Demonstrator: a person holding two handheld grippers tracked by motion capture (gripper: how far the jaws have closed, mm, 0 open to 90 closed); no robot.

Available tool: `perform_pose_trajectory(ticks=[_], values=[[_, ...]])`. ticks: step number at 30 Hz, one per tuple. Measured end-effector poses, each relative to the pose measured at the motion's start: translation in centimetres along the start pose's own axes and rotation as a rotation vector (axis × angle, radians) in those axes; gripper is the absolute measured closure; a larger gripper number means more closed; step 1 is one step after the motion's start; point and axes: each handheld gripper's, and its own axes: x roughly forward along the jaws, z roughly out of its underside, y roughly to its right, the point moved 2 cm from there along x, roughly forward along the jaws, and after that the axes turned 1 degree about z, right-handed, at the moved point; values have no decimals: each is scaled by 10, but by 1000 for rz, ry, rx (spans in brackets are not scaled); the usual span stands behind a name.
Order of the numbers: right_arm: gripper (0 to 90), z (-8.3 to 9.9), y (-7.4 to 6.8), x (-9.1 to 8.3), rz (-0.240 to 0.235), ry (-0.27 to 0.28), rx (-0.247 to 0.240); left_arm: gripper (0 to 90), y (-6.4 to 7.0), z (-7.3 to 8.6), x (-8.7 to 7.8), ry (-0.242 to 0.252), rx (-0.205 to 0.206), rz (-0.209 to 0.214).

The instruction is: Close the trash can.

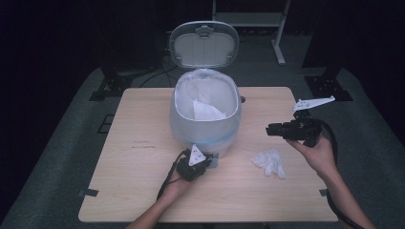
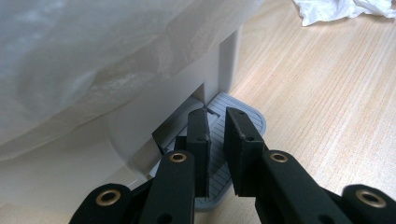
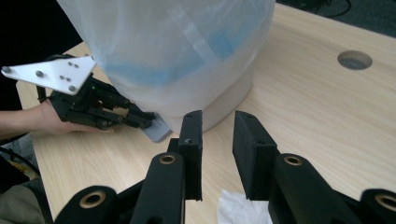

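Note:
A white pedal bin (image 1: 188,125) with a plastic liner stands mid-table, its lid (image 1: 204,45) swung up. A white tissue (image 1: 207,112) lies inside it. My left gripper (image 1: 208,162) rests at the bin's base, and its jaws press down on the grey ribbed pedal (image 2: 247,119). In the left gripper view the left gripper (image 2: 215,114) has a narrow gap and holds nothing. My right gripper (image 1: 270,129) hovers above the table to the right of the bin, open and empty, pointing at the bin (image 3: 187,51). A crumpled tissue (image 1: 271,162) lies on the table below it.
The wooden table (image 1: 143,162) has a round cable hole (image 3: 355,59) behind the bin. A dark floor, stand legs and cables surround the table. The tissue (image 3: 236,207) lies just under the right jaws, and the left gripper (image 3: 150,116) and pedal (image 3: 159,130) show beyond them.

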Motion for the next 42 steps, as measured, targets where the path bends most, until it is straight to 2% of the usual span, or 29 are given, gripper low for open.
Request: perform_pose_trajectory(ticks=[25,42], values=[[715,53,17,17,10,-46,74,803,0,0,0,3,-1,-1],[708,83,22,36,42,-97,76,803,-1,0,0,-5,9,-2]])
